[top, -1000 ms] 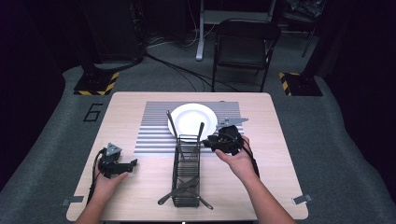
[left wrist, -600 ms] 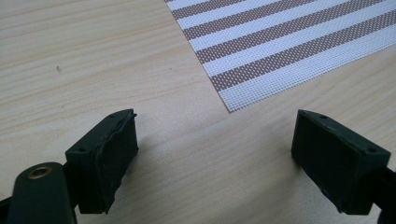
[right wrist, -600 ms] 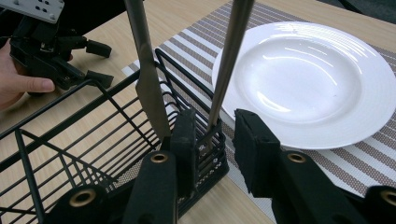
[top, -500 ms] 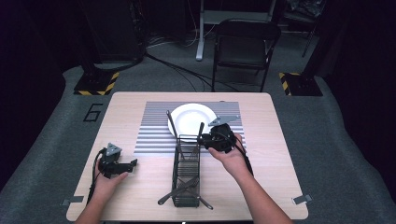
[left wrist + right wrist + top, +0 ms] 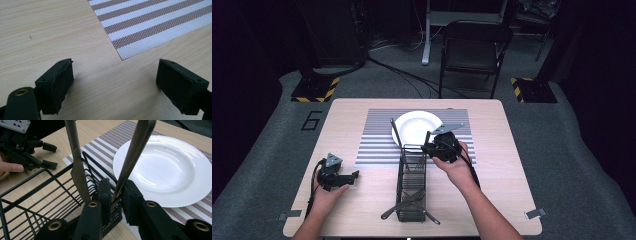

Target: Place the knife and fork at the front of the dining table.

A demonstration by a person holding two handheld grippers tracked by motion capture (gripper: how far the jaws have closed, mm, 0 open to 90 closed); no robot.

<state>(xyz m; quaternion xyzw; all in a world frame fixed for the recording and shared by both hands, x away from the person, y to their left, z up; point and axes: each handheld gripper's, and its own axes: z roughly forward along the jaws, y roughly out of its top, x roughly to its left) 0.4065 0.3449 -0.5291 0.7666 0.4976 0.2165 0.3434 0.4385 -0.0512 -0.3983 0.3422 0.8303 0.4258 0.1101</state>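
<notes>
A black wire cutlery basket stands on the wooden table, and two metal utensils lean upright at its far end. My right gripper is at that end. Its jaws have just been closing, and the pads now press on the handle of the right-hand utensil. The other upright utensil leans just left of the jaws, free. My left gripper rests low over bare wood at the left, open and holding nothing; it is also in the right gripper view.
A white plate sits on a striped placemat just beyond the basket. More cutlery lies crossed in the basket's near end. A folding chair stands past the table's far edge.
The right gripper has shifted a little left to the upright utensil and its jaws have closed onto the handle. The left hand has stayed put.
</notes>
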